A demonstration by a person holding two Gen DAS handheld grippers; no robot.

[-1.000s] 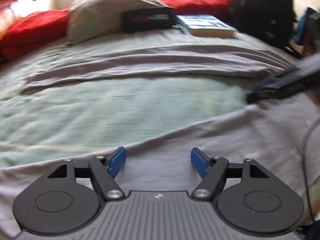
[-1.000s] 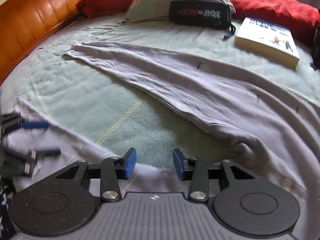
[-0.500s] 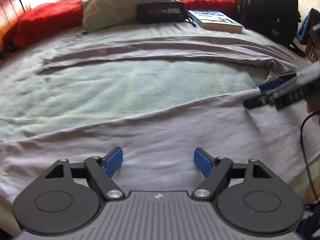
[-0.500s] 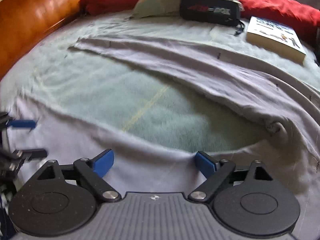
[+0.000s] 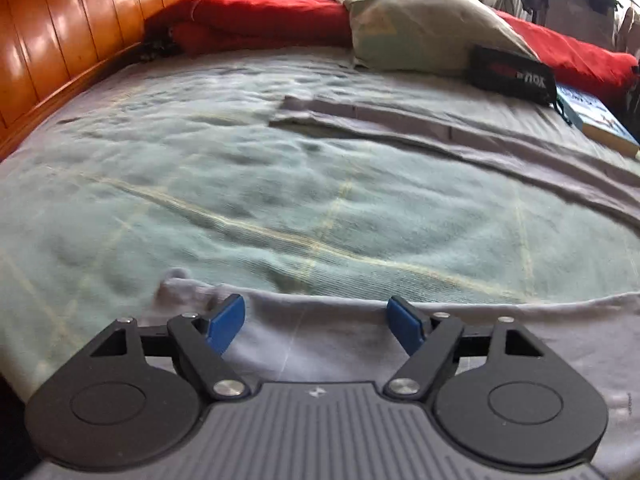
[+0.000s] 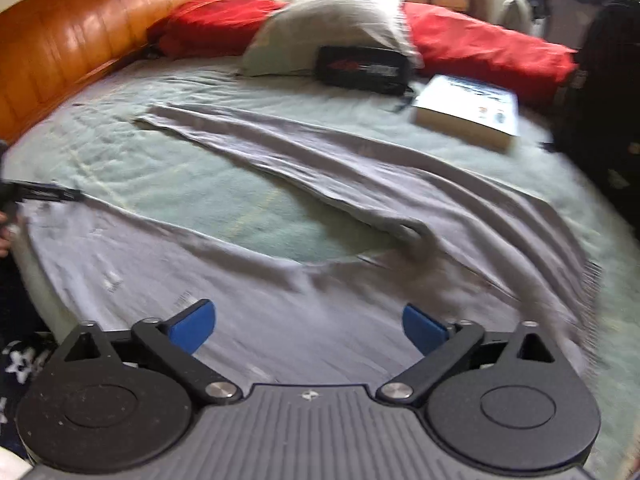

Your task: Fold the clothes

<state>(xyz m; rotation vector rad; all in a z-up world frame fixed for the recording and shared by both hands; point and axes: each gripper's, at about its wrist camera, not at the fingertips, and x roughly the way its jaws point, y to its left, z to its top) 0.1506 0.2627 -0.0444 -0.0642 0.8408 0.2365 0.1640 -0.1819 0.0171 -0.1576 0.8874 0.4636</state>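
2 tools hover with jaws spread wide, gripping nothing, above a long pale lilac-grey cotton garment [image 6: 360, 184] spread in 2 limbs across the pale green blanket-covered bed [image 5: 280, 184]. The left tool [image 5: 316, 318] sits at the near hem, the right tool [image 6: 308, 322] over the joined middle. Likely step: choosing grasp points; next, pinch 1 edge.

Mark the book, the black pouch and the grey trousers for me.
book [image 6: 466, 110]: right wrist view, middle of its cover.
black pouch [image 6: 362, 68]: right wrist view, centre of its front face.
grey trousers [image 6: 280, 152]: right wrist view, on the far leg lying flat.
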